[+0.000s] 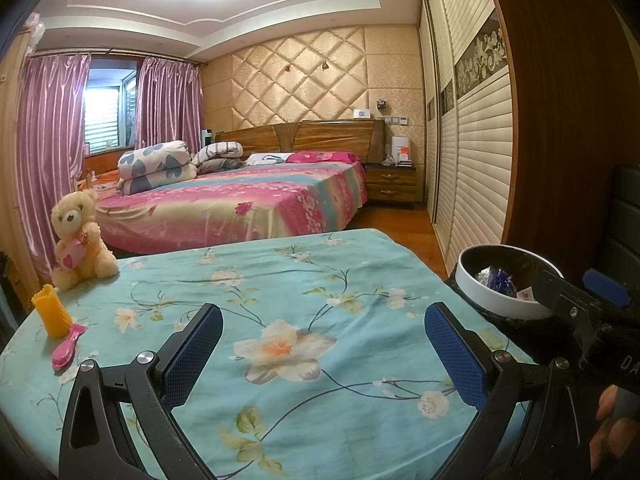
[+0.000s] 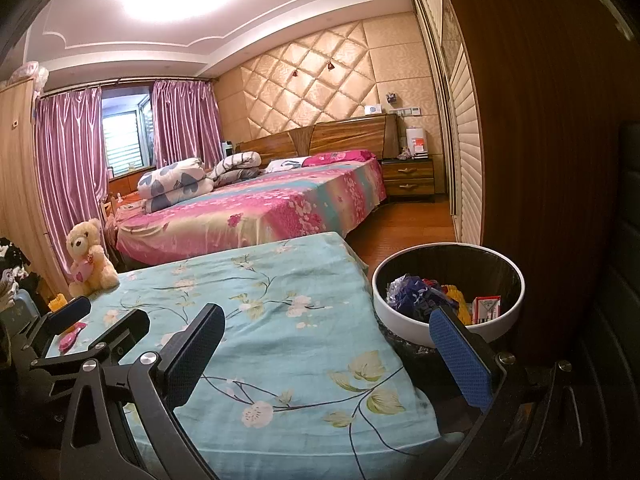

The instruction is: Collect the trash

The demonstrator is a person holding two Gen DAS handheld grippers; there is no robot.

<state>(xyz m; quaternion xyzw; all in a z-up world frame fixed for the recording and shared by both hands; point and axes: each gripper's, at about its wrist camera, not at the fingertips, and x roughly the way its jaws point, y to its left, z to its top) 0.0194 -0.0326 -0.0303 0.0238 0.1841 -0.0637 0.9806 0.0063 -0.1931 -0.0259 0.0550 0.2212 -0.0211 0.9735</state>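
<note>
A white-rimmed trash bin (image 2: 404, 318) with a black liner stands right of the table. It holds a crumpled blue wrapper (image 2: 416, 294), a yellow piece (image 2: 462, 306) and a red-and-white box (image 2: 486, 308). My right gripper (image 2: 328, 356) is open and empty, its right finger over the bin's near rim. My left gripper (image 1: 326, 354) is open and empty above the teal floral tablecloth (image 1: 320, 280). In the left wrist view the bin (image 1: 500, 304) sits at the right, with the right gripper (image 1: 580, 290) beside it. The left gripper (image 2: 98, 320) also shows in the right wrist view.
A teddy bear (image 1: 80, 236), an orange ridged item (image 1: 50, 312) and a pink brush (image 1: 68, 348) lie on the table's left side. A bed (image 1: 240, 200) stands beyond, a louvred wardrobe (image 1: 472, 160) on the right. A hand (image 1: 612, 420) holds a gripper handle.
</note>
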